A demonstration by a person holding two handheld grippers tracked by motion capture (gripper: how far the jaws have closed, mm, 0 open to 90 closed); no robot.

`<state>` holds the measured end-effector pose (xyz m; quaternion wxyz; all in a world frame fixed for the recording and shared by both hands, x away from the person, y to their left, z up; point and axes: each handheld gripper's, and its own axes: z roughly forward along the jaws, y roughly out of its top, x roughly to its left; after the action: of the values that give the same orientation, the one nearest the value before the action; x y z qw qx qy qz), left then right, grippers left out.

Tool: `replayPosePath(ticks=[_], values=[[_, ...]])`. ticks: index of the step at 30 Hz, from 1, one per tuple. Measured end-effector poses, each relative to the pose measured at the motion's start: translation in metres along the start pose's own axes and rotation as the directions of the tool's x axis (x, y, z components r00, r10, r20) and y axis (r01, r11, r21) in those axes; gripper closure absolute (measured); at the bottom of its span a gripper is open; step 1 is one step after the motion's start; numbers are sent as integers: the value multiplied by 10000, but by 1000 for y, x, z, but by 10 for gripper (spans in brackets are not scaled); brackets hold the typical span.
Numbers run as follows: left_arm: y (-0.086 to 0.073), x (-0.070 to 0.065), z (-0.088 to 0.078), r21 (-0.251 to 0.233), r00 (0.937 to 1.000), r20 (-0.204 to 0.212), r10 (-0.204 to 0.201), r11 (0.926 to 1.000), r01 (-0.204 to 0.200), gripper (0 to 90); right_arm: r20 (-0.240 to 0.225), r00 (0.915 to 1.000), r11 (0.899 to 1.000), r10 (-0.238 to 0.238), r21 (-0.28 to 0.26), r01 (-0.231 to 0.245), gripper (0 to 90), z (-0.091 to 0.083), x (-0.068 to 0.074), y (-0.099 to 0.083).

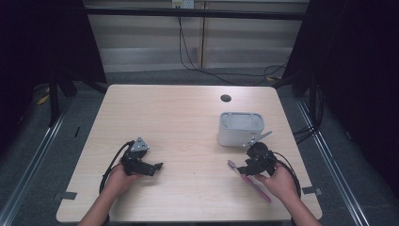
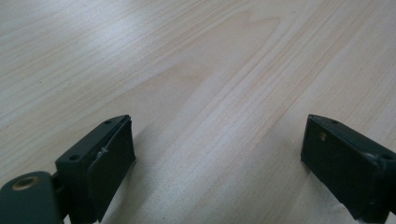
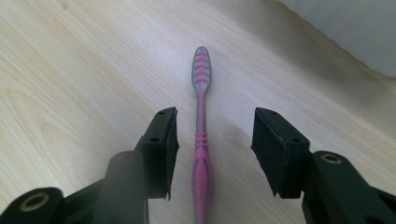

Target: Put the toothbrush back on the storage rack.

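The right gripper (image 3: 212, 154) is down over the pink toothbrush (image 3: 201, 140), which lies flat on the wooden table (image 1: 188, 122) just in front of the white holder (image 1: 240, 128); its jaws stand apart on either side of the handle, with neither pad touching it, so this looks like the grasping step. The left gripper (image 1: 141, 162) rests on the table well to the side, jaws wide apart with only bare wood between them. Next, I'd say, the right jaws must close squarely on the thin handle without nudging it sideways, then lift.
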<state>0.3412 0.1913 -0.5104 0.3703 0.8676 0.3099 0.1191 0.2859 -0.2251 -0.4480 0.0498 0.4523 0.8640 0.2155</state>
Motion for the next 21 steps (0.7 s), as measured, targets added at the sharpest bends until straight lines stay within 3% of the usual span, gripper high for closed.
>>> replayPosePath(ticks=[21], values=[[0,0,0,0,10000,2,-4,10000,4,92,44,9984,9948,-568,852,562,588,25,4,2]])
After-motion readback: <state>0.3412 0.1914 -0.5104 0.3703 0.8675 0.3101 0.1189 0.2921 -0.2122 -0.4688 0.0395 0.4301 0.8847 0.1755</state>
